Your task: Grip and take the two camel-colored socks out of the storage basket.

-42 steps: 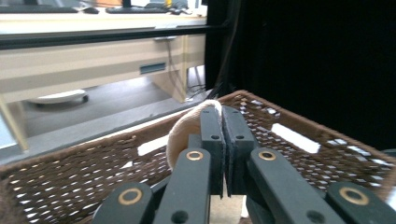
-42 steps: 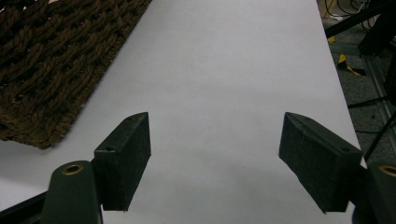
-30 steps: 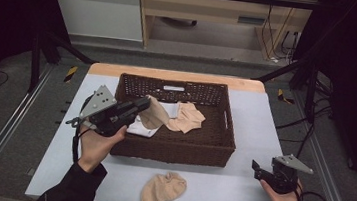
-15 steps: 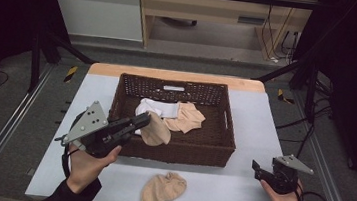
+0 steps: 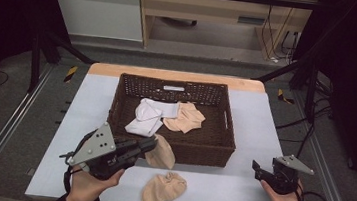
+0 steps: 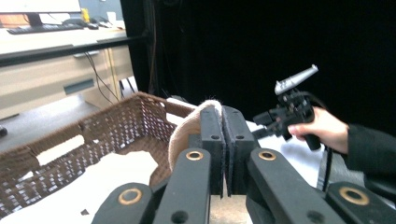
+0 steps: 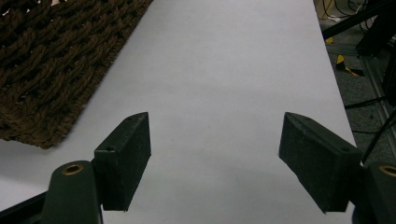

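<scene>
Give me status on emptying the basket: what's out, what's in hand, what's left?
Out: one beige sock lies on the table. In hand: the left gripper is shut on a second beige sock, just outside the basket. Left: a white cloth and a beige piece inside. The right gripper is open, holding nothing.

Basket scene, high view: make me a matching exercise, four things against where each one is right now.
1 white sock
2 beige sock on the sheet
3 beige sock in the left hand-held gripper
4 right hand-held gripper

a clamped in shut jaws, outside the basket's front wall
b in the basket
c flat before the basket
d open, over the bare sheet

Pairs: 1-b, 2-c, 3-a, 4-d
</scene>
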The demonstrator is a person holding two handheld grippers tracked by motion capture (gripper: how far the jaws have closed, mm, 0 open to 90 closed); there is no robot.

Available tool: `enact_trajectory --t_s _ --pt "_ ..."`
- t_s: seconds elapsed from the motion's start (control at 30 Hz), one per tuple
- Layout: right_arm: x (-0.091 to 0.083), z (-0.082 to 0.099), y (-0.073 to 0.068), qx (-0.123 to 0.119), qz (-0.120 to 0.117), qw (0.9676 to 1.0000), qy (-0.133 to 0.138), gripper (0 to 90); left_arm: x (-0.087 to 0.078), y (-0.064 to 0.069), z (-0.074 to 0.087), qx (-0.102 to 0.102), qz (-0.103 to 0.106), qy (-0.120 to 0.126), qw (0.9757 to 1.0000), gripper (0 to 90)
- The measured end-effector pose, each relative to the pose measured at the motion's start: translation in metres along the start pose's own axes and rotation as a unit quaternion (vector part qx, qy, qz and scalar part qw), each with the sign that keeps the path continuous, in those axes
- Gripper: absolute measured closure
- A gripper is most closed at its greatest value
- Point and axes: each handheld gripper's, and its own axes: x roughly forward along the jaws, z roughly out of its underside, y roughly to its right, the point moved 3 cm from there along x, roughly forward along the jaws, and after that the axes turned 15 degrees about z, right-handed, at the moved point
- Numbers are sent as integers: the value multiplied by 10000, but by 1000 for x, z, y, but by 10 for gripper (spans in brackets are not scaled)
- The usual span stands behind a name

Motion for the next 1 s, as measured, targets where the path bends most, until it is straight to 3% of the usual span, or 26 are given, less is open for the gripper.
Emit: enact_trajectory --t_s 0.27,0.4,0.5,0.53,0.67,0.77,1.0 --pt "0 0 0 4 2 10000 -4 252 4 3 25 -169 86 -294 9994 881" --pt "0 0 0 -4 3 10000 0 252 8 -1 51 -404 90 -615 9972 881" --pt "0 0 0 -8 0 10000 -5 252 10 -2 61 -502 102 -712 9961 881" --pt "0 0 0 -9 1 10000 -17 252 12 -4 71 -605 108 -816 9948 881" --pt "0 1 -1 -40 6 10000 -21 253 18 -10 88 -746 56 -1034 9918 881" --pt "0 1 -1 -56 3 10000 -9 254 24 -17 103 -917 7 -1224 9882 879" --pt "1 1 -2 -60 -21 10000 -47 253 36 -32 132 -1101 -141 -1560 9815 862"
